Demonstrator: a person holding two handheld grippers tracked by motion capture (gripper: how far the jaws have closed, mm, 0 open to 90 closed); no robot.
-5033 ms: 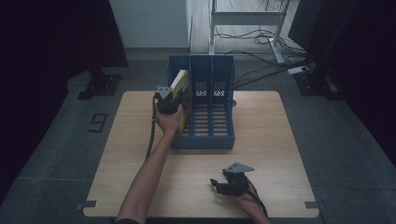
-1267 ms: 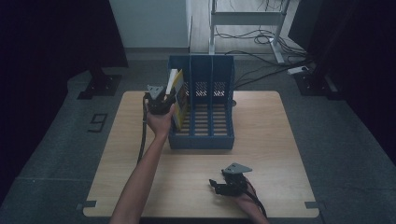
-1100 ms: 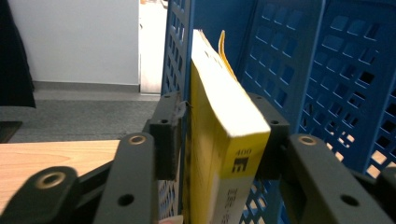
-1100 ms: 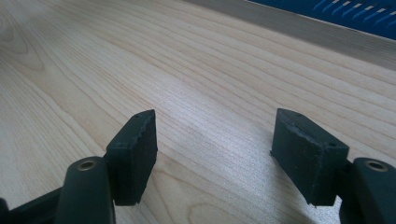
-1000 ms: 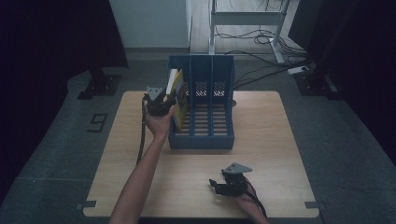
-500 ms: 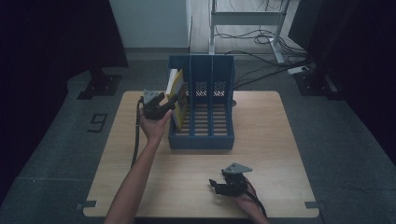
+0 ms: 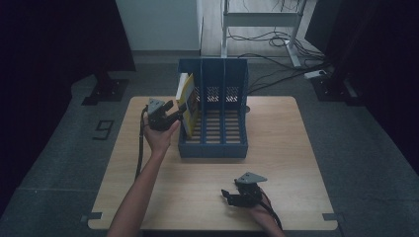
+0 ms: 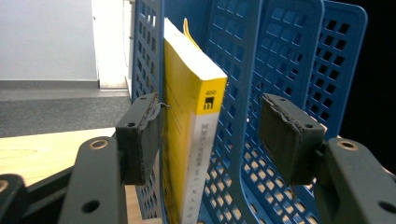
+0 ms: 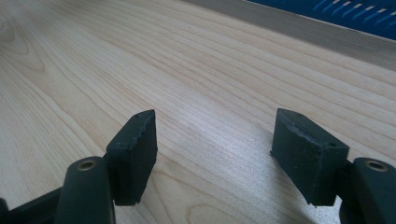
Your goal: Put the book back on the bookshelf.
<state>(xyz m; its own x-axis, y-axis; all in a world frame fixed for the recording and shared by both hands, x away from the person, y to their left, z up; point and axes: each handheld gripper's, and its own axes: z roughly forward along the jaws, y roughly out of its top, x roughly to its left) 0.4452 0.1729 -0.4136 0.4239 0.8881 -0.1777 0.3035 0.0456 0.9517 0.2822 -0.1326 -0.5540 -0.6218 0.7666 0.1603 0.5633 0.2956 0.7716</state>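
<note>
A yellow book (image 7: 187,101) stands upright in the leftmost slot of the blue file rack (image 7: 213,148), leaning a little to the left. My left gripper (image 7: 176,113) is just left of the rack's front and points at the book. In the left gripper view the book (image 8: 187,116) lies between the pads of the gripper (image 8: 212,128); its jaws have just been opening, and a clear gap shows on the right side, so neither pad presses. My right gripper (image 7: 228,196) rests open near the table's front edge, with bare wood between its pads (image 9: 135,154).
The rack's two other slots (image 8: 280,56) hold nothing. The wooden table (image 7: 281,148) has free room right of the rack and along the front. A cable trails from the left gripper down the table's left side. Dark floor surrounds the table.
My left gripper has drawn back a little from the rack, toward the table's left front, and its jaws have spread off the book. The book stays in its slot. The right gripper has not moved.
</note>
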